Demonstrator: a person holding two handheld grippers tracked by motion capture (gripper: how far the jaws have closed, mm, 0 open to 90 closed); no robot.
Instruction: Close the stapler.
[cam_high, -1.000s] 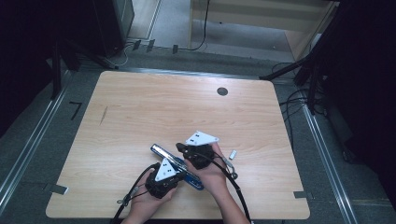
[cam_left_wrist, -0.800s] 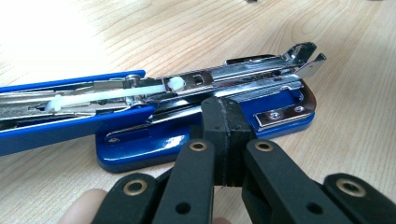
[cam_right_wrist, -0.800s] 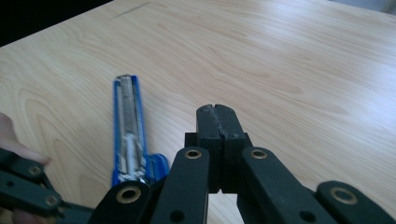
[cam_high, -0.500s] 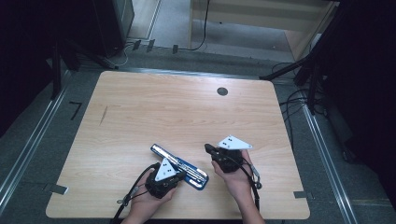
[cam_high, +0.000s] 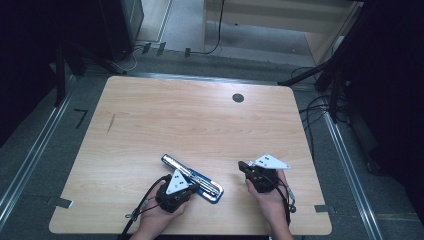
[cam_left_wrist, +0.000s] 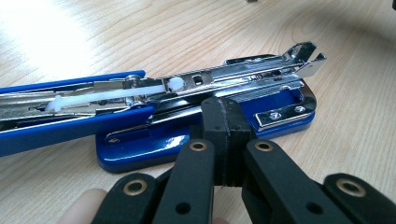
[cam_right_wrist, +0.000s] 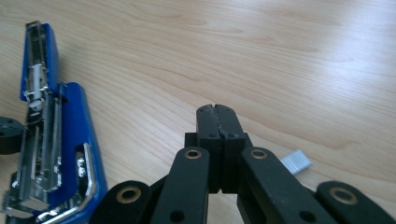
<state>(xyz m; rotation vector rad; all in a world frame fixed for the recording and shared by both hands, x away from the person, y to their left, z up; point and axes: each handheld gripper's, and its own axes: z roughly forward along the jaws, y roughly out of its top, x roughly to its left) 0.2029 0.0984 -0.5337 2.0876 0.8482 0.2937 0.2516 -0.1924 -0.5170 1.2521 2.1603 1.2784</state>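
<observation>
Since a second ago the right gripper (cam_high: 243, 165) has pulled away from the stapler (cam_high: 192, 178) and now sits well apart from it, toward the right side of the table (cam_high: 200, 120), while the left gripper (cam_high: 187, 190) has stayed put at the stapler's near side.

The stapler lies near the front edge of the table, swung fully open — blue top cover folded back, the chrome magazine (cam_left_wrist: 243, 77) exposed above the blue base (cam_left_wrist: 196, 135). In the left gripper view the white pusher (cam_left_wrist: 175, 84) sits partway along the channel, and no row of staples can be made out in front of it. A small strip of staples (cam_right_wrist: 296, 162) lies on the wood just beside the right gripper, partly hidden behind its linkage. Judging from that, the opening step looks done; picking up the strip, laying it in the magazine and folding the cover shut appear to be left.

The left gripper's jaws are pressed together with no gap, their tips just in front of the stapler's base; whether they touch it or pinch anything cannot be told, and they seem to grip nothing. The right gripper's jaws are likewise fully closed on themselves — empty, hovering over bare wood with the staple strip just off to one side.
</observation>
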